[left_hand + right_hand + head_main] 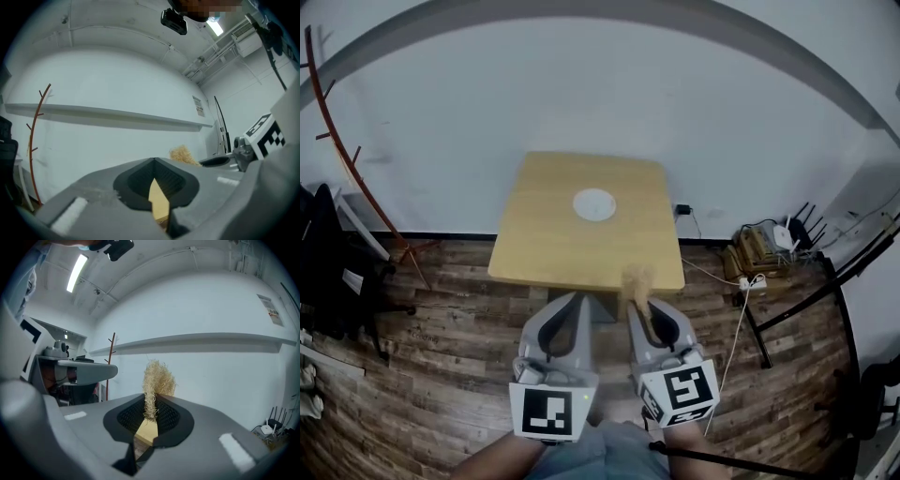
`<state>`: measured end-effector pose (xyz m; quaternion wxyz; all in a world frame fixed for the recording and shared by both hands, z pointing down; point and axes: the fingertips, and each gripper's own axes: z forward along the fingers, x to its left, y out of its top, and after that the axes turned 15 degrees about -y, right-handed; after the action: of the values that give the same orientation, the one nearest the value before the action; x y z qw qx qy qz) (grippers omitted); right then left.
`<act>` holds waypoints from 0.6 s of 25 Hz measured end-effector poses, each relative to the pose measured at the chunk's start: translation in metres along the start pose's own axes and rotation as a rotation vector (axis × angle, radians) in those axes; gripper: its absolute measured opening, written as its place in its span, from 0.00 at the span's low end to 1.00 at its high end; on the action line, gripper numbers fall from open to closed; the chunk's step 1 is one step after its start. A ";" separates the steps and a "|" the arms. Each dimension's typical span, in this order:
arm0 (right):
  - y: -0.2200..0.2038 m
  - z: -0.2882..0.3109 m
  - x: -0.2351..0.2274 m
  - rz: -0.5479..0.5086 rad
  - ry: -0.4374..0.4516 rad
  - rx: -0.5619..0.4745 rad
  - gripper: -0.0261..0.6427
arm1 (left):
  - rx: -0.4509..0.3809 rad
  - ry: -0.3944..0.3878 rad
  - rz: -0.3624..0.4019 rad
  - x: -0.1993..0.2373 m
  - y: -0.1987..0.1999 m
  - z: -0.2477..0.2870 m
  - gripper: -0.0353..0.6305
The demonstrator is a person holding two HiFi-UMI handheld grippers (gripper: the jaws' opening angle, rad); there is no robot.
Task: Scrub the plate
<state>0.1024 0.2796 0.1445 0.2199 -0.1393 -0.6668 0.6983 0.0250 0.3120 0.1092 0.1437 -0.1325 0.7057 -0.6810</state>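
Approach step: R gripper (151,401) clenched on scrubber (158,376), L gripper (153,160) closed, empty. Next needs reach fwd to plate (594,204), nearer table's (534,253) far edge.

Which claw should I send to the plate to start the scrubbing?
Right. The right claw is shut on the straw-coloured scrubber, while the left claw is shut on nothing. Both hang short of the table, with the plate roughly centred ahead, so reach looks similar.
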 end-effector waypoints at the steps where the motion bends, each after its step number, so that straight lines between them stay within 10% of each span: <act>1: 0.003 0.004 0.000 -0.004 -0.008 -0.003 0.10 | -0.004 -0.005 -0.002 0.005 0.000 0.003 0.09; 15: -0.015 0.038 -0.022 0.007 -0.072 0.041 0.10 | 0.083 -0.046 -0.034 0.027 -0.038 0.036 0.08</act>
<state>0.1048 0.2361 0.1603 0.1960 -0.1119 -0.6592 0.7174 0.0133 0.2666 0.1452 0.1539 -0.1541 0.6709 -0.7089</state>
